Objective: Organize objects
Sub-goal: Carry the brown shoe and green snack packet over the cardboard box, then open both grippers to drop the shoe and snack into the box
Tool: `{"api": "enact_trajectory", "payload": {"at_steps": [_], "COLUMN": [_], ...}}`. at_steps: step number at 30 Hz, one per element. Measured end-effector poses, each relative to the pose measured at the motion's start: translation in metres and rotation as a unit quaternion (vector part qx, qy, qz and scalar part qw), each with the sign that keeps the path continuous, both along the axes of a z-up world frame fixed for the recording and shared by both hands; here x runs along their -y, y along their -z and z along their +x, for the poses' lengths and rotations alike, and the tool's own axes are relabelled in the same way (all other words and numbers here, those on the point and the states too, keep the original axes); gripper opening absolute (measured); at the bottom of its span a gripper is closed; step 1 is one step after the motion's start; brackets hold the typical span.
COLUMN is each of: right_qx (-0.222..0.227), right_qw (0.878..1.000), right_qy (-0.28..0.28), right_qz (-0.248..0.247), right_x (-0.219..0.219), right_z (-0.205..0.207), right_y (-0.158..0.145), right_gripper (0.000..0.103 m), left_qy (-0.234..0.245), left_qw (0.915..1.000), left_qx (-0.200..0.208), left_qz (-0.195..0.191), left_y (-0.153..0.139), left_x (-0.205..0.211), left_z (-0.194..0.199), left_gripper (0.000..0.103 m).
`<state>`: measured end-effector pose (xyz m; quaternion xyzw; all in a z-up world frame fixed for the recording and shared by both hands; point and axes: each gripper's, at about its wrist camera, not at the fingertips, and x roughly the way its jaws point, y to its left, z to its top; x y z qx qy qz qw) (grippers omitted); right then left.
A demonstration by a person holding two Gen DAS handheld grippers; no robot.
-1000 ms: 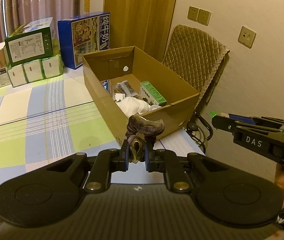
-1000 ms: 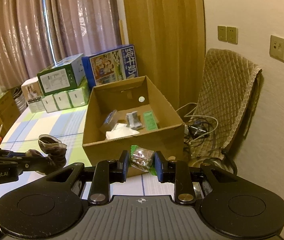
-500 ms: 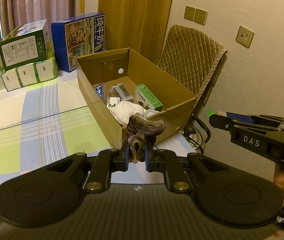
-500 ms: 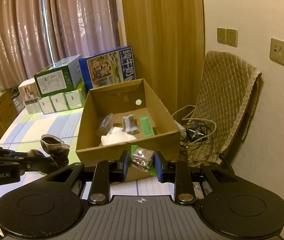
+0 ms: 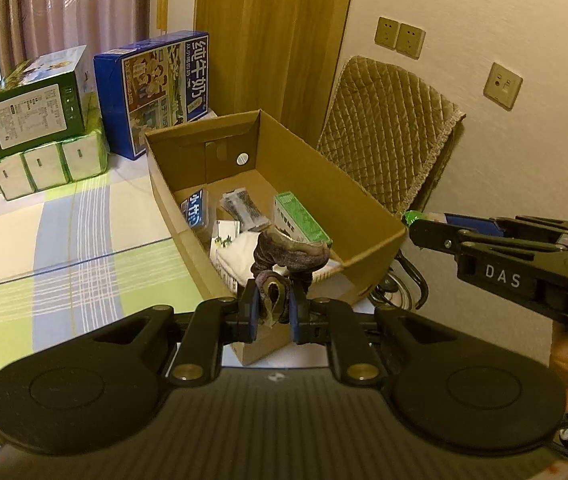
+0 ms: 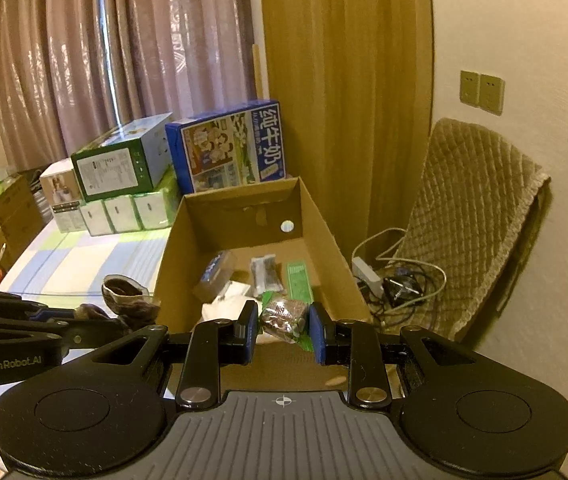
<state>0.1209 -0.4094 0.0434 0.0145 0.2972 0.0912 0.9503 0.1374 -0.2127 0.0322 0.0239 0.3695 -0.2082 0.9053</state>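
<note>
Sock [image 5: 290, 256] over box rim [image 5: 372, 258], left gripper [image 5: 271, 314] clamped

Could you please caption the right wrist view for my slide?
Right tongs grip a snack packet before the open box.

cardboard box [image 5: 364, 216] on table [image 5: 43, 248], chair [image 5: 388, 140] right

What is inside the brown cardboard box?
Inside the cardboard box lie a blue packet, a clear wrapped packet, a green box and a white cloth. Whatever lies under the cloth is hidden.
</note>
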Motion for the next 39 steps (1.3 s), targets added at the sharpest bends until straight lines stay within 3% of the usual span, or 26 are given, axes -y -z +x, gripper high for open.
{"api": "enact_trajectory", "payload": {"at_steps": [35, 39], "right_qx": [-0.039, -0.044], "right_qw": [0.999, 0.999], "right_qy": [-0.013, -0.009], "right_qz": [-0.004, -0.001], "right_x": [0.000, 0.002], "right_z": [0.118, 0.125], "right_y": [0.017, 0.020], "right_gripper": [0.024, 0.024], "left_qy": [-0.002, -0.005], "left_qw": [0.9994, 0.9994], "left_qx": [-0.034, -0.035], "left_qz": [0.008, 0.000], "left_y": [0.026, 0.029], "left_x": [0.019, 0.019], "left_z": [0.118, 0.136], "left_gripper": [0.011, 0.020]}}
